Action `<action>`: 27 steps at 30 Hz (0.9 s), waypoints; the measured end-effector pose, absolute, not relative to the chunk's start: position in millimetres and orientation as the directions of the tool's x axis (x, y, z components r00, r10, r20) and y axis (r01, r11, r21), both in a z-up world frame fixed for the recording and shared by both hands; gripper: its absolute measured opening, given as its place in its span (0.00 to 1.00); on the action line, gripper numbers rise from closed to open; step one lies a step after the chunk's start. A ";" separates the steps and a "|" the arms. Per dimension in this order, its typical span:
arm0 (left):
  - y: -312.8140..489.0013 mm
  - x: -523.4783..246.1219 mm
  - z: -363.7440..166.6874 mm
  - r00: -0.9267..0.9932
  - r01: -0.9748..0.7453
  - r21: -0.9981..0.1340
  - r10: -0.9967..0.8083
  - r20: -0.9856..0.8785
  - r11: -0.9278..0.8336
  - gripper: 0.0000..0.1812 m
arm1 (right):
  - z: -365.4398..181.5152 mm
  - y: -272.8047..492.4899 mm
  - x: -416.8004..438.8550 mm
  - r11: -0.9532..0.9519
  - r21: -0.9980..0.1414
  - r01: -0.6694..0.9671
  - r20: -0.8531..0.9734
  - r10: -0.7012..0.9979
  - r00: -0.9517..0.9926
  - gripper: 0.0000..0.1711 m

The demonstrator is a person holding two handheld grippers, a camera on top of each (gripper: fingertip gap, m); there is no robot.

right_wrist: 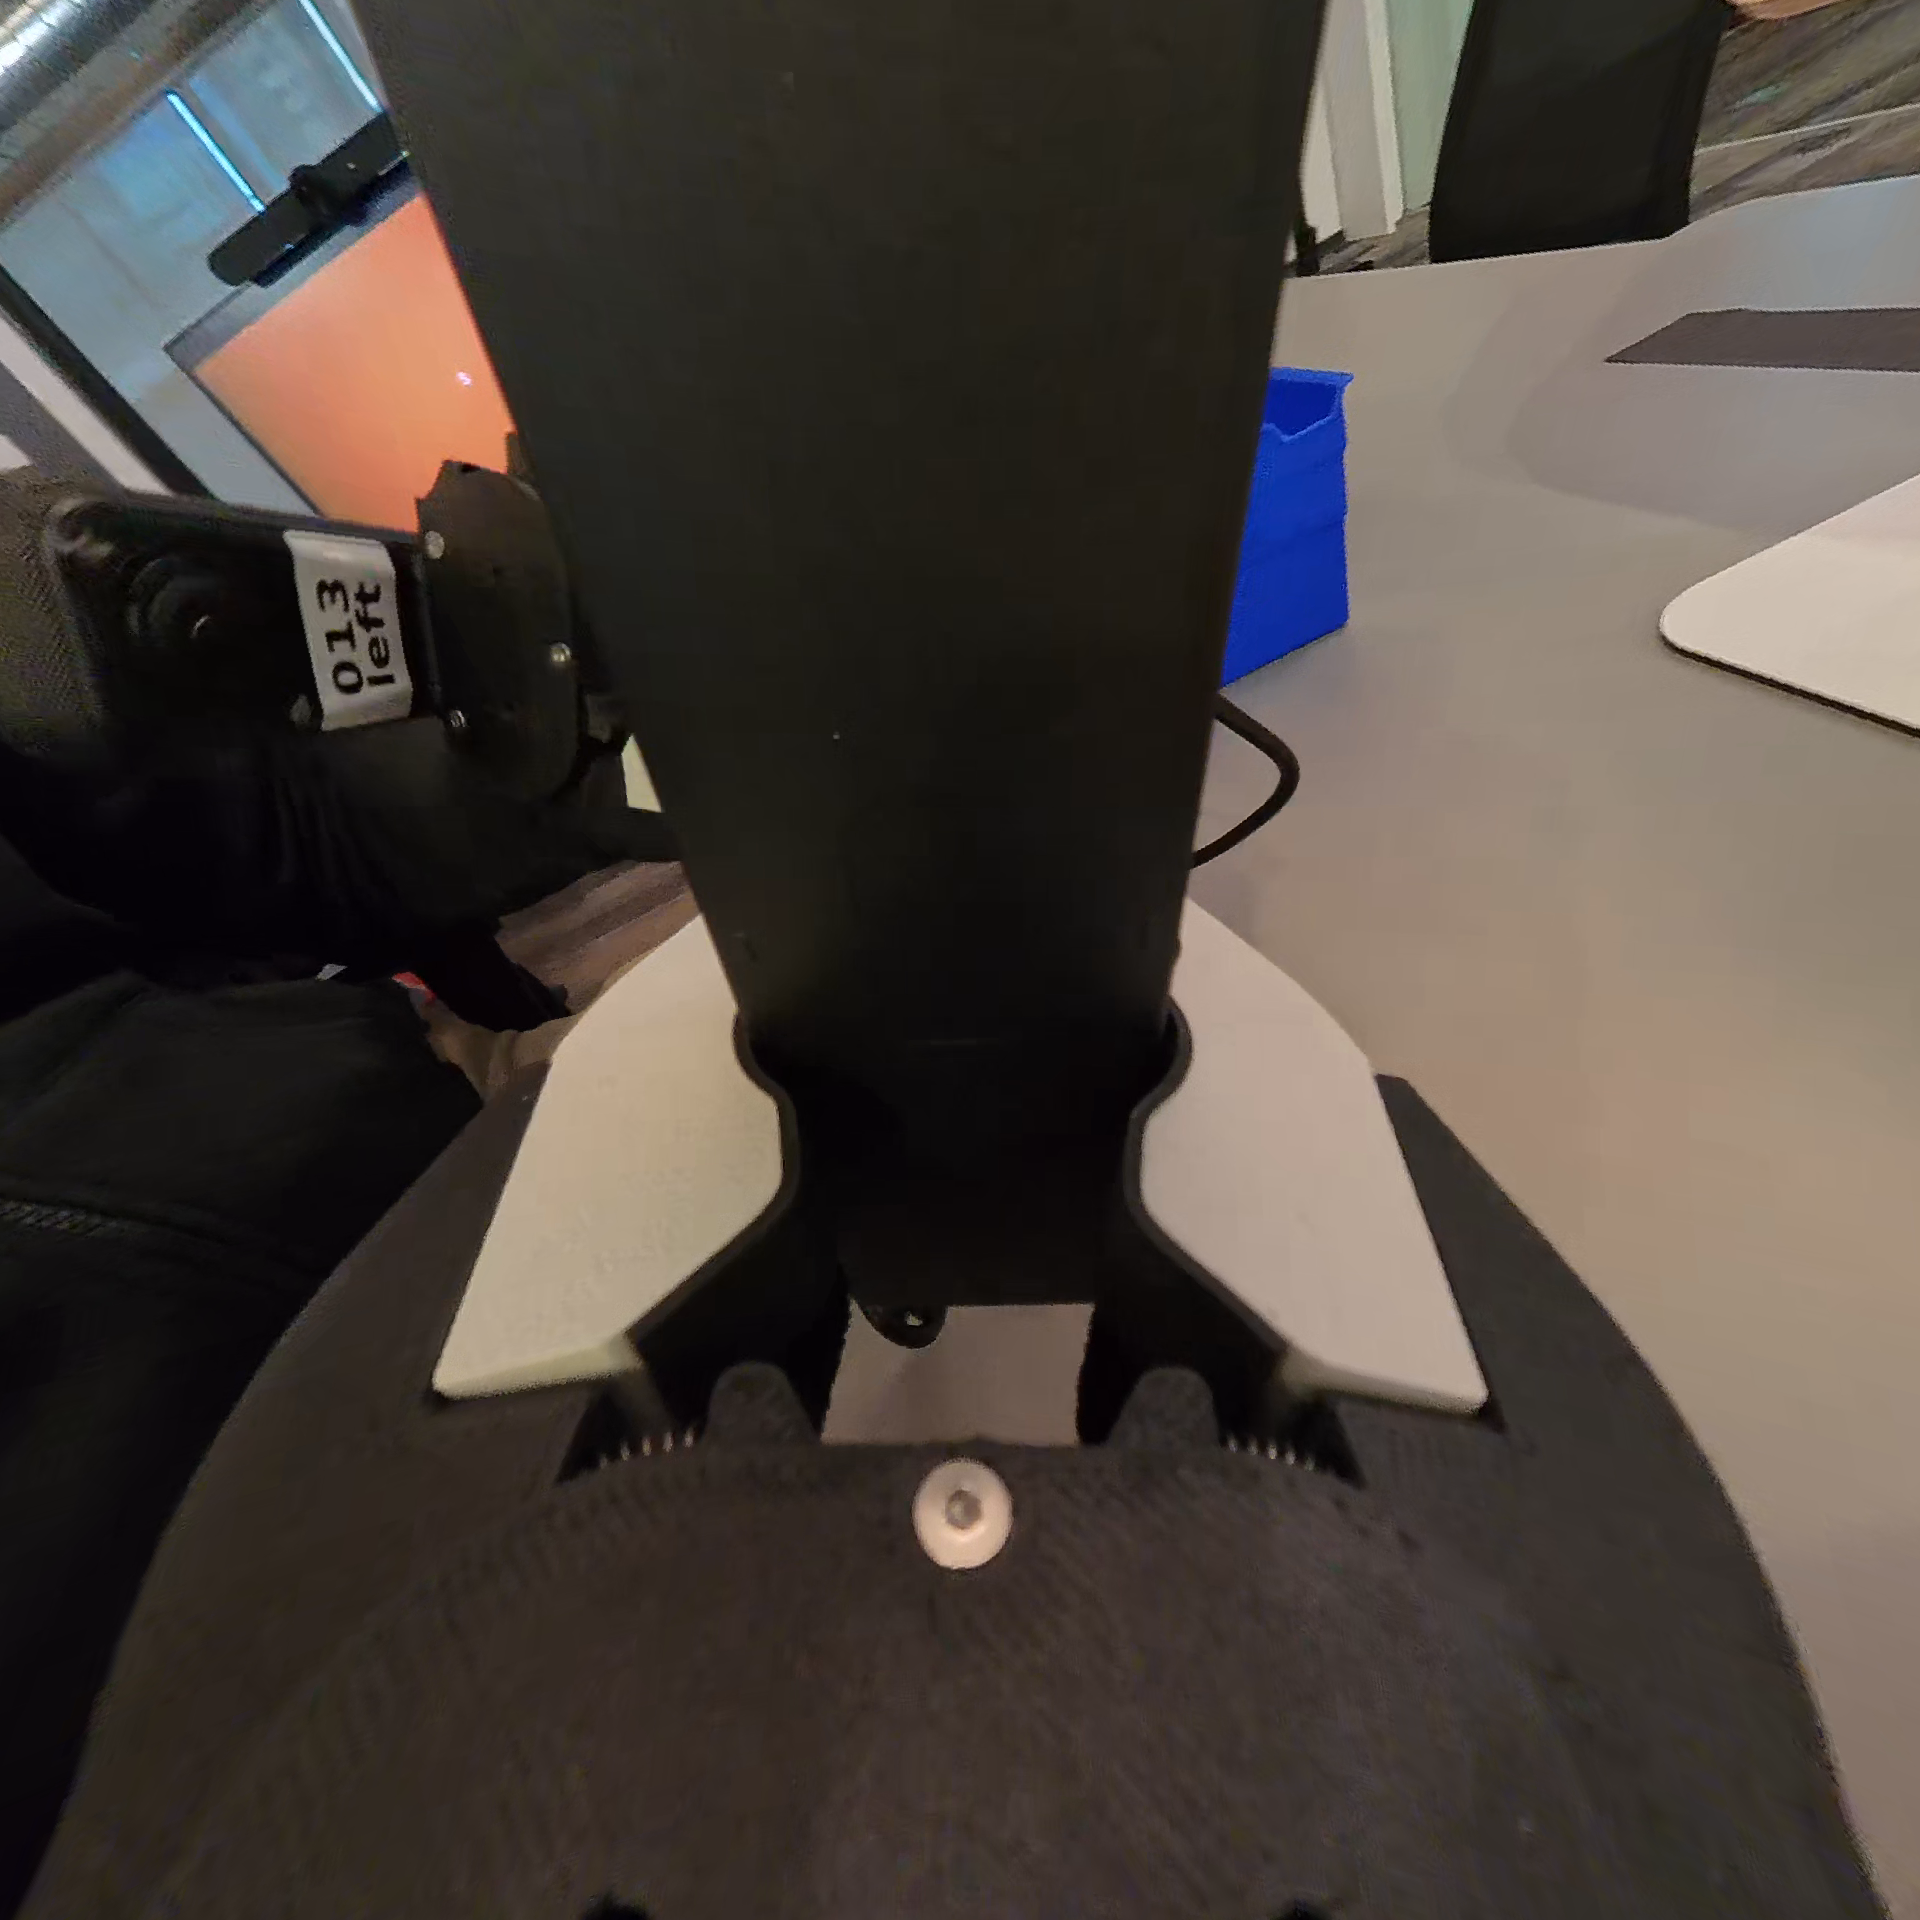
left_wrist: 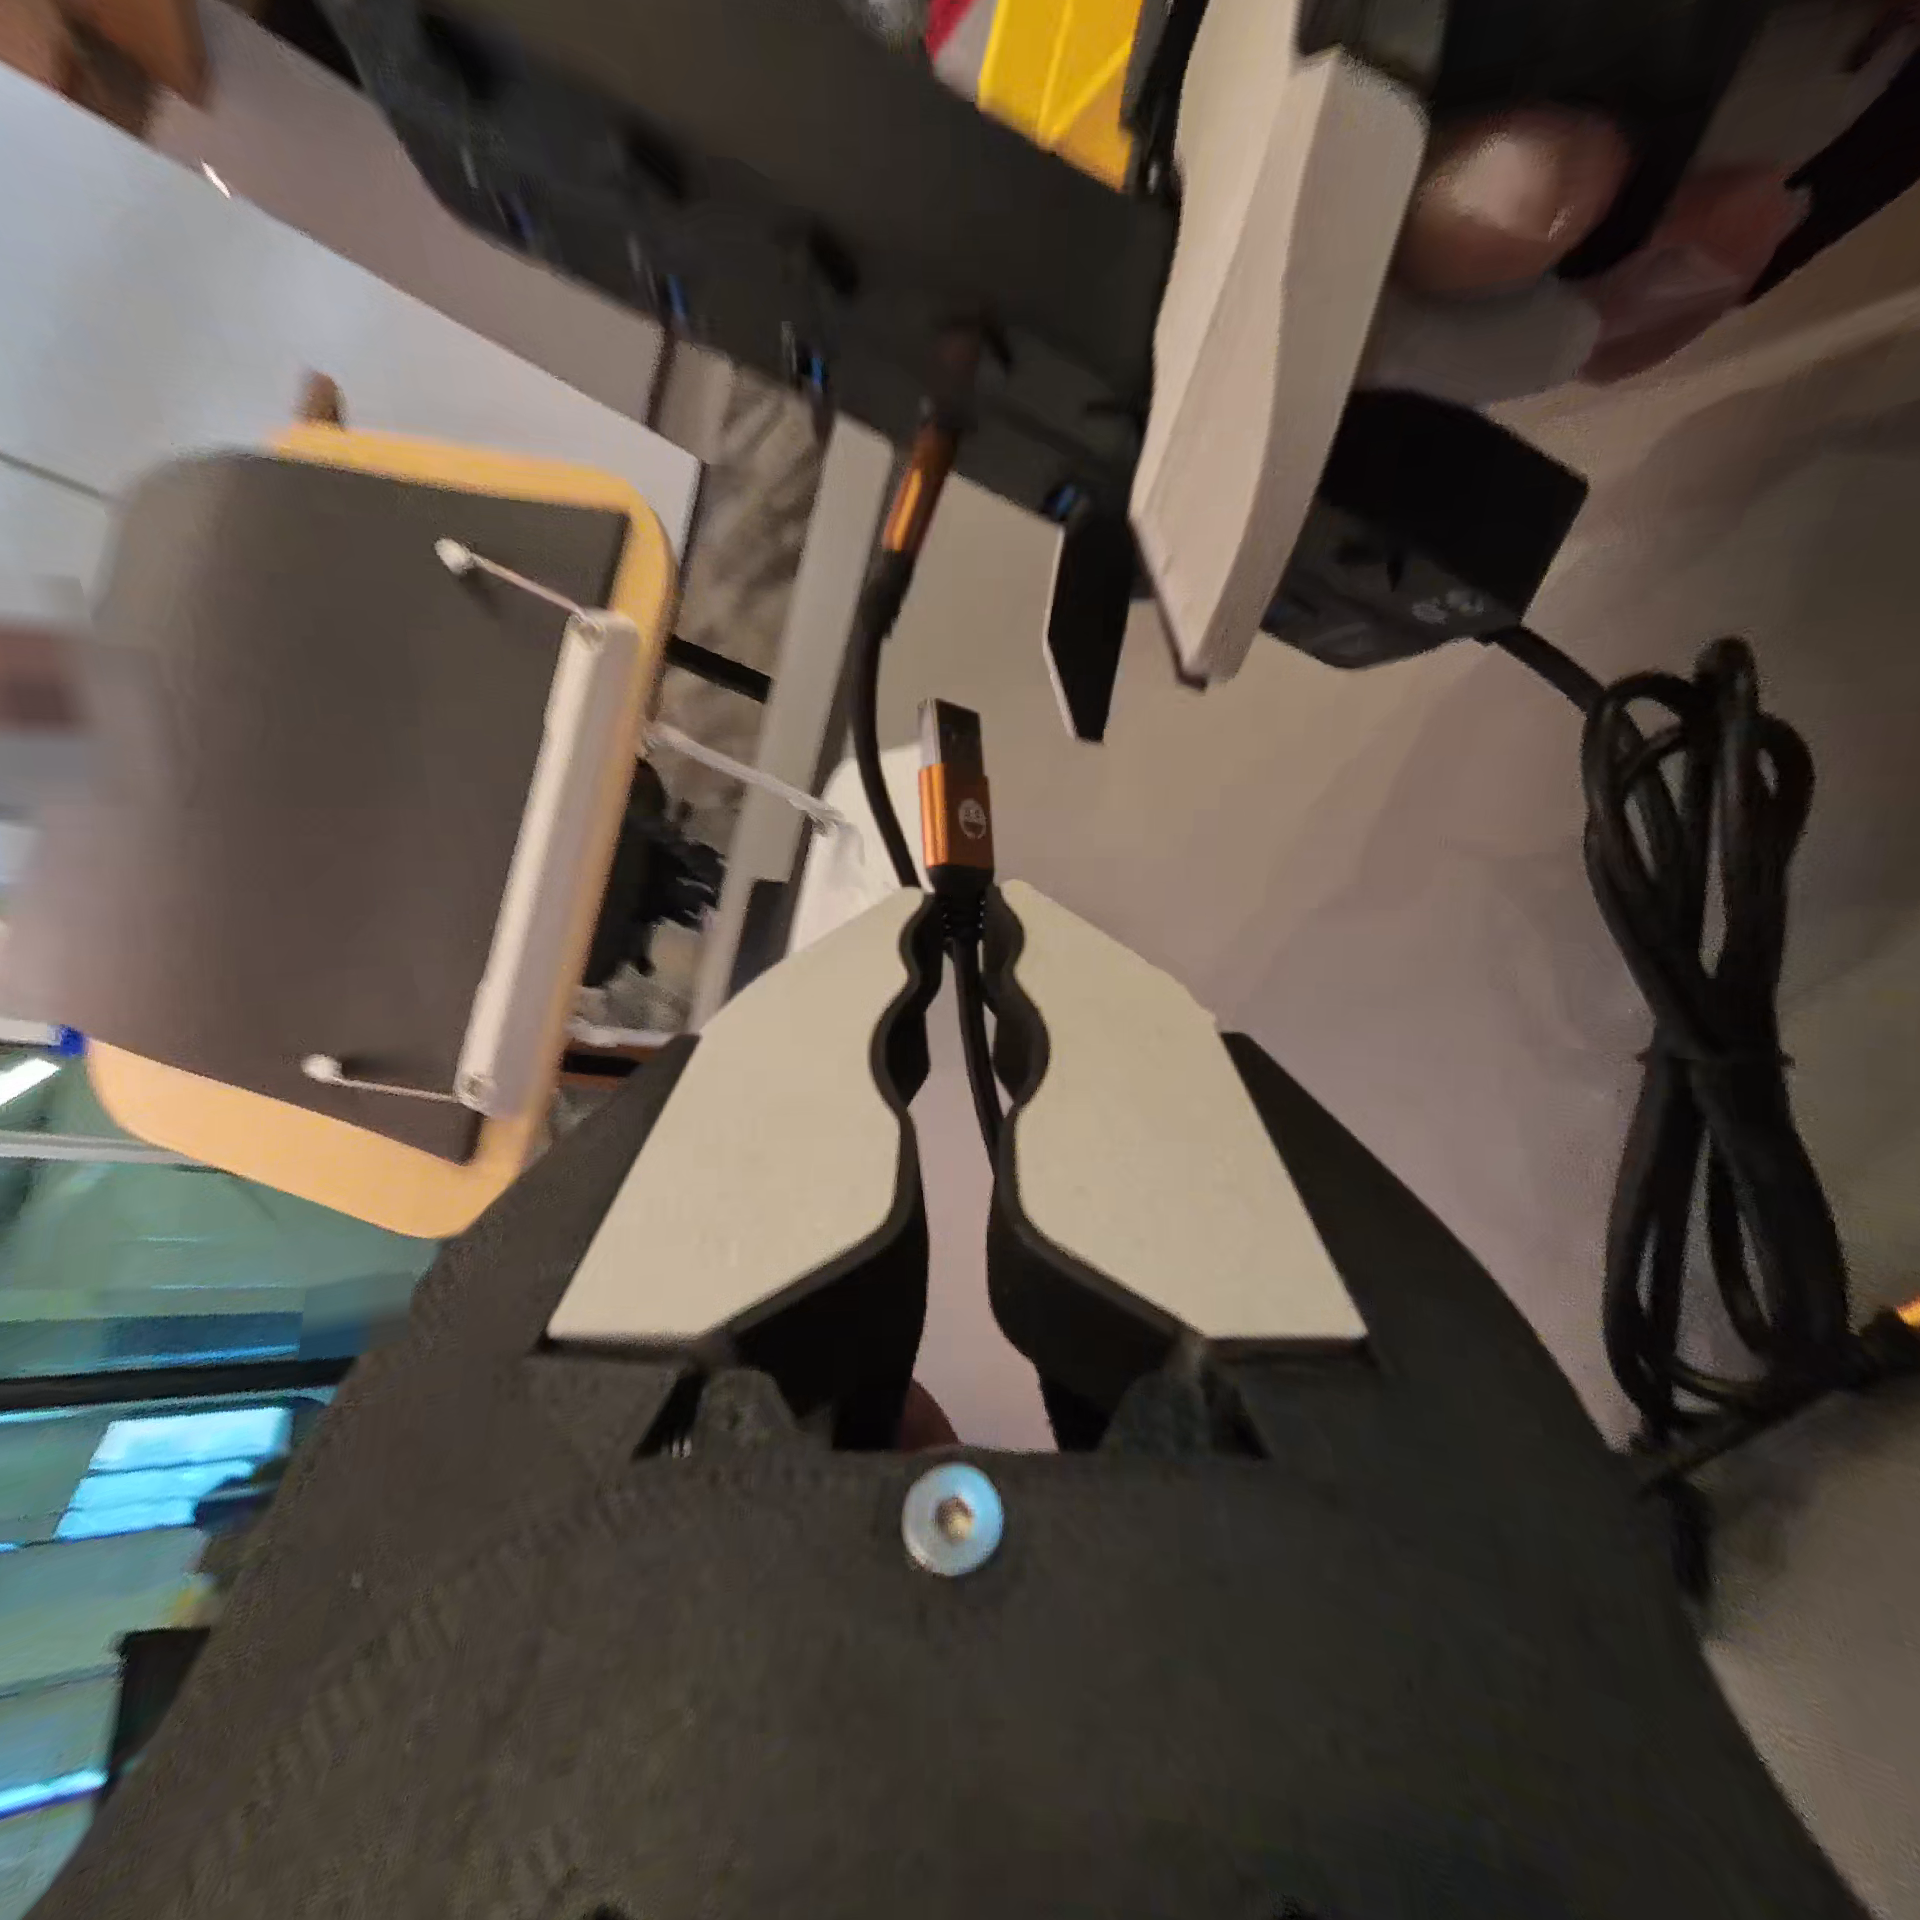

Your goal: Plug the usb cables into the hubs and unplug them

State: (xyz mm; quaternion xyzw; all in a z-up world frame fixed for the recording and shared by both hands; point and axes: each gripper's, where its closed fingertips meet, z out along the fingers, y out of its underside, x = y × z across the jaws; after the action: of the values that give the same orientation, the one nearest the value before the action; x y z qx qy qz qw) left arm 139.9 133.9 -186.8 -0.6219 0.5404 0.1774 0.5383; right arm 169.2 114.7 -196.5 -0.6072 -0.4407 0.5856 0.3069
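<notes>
In the left wrist view my left gripper (left_wrist: 961, 909) is shut on a black USB cable just behind its orange plug (left_wrist: 954, 805). The plug's metal tip points at the long black hub (left_wrist: 748, 208) and is a short way from it. A second orange plug (left_wrist: 914, 494) sits in a hub port. The right gripper's fingers (left_wrist: 1268, 364) clamp the hub's end. In the right wrist view my right gripper (right_wrist: 961, 997) is shut on the black hub (right_wrist: 883, 468), which fills the middle of the view and hides its ports.
A bundled black cable (left_wrist: 1714, 987) lies on the grey table (right_wrist: 1558, 831). A chair with an orange rim (left_wrist: 343, 831) is on the left. A blue bin (right_wrist: 1288, 520) and a white board (right_wrist: 1818, 613) are on the table. The left gripper's body (right_wrist: 343, 634) shows beside the hub. My right fingertips sit around 4 cm from my left ones.
</notes>
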 end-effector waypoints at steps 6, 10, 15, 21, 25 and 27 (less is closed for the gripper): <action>123.4 157.8 -173.2 0.193 -0.911 -0.292 -0.322 -0.927 0.293 0.04 | -193.4 100.3 164.7 -0.438 -0.878 0.192 -0.469 0.869 -0.161 0.38; 118.7 167.0 -168.3 0.137 -0.918 -0.217 -0.247 -0.959 0.331 0.04 | -193.1 93.0 163.7 -0.436 -0.876 0.207 -0.475 0.856 -0.204 0.38; 117.8 166.3 -172.0 0.047 -0.929 -0.110 -0.183 -0.982 0.353 0.04 | -189.1 87.4 163.4 -0.462 -0.863 0.206 -0.502 0.828 -0.249 0.38; 114.9 164.1 -172.9 -0.022 -0.929 -0.025 -0.122 -0.992 0.370 0.04 | -185.5 80.8 163.8 -0.494 -0.843 0.212 -0.537 0.788 -0.302 0.37; 111.1 164.6 -173.6 -0.062 -0.915 0.022 -0.087 -0.994 0.403 0.04 | -182.4 78.2 164.0 -0.503 -0.839 0.209 -0.544 0.774 -0.324 0.38; 111.5 164.8 -171.6 -0.043 -0.915 0.008 -0.078 -0.996 0.403 0.04 | -184.0 77.2 164.0 -0.503 -0.836 0.218 -0.548 0.770 -0.326 0.38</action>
State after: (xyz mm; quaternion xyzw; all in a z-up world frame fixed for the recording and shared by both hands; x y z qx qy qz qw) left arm 164.8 111.5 -171.6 -0.4008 0.6194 0.3711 0.5638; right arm 164.0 77.2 -184.0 -0.5433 -0.4546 0.6756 0.2044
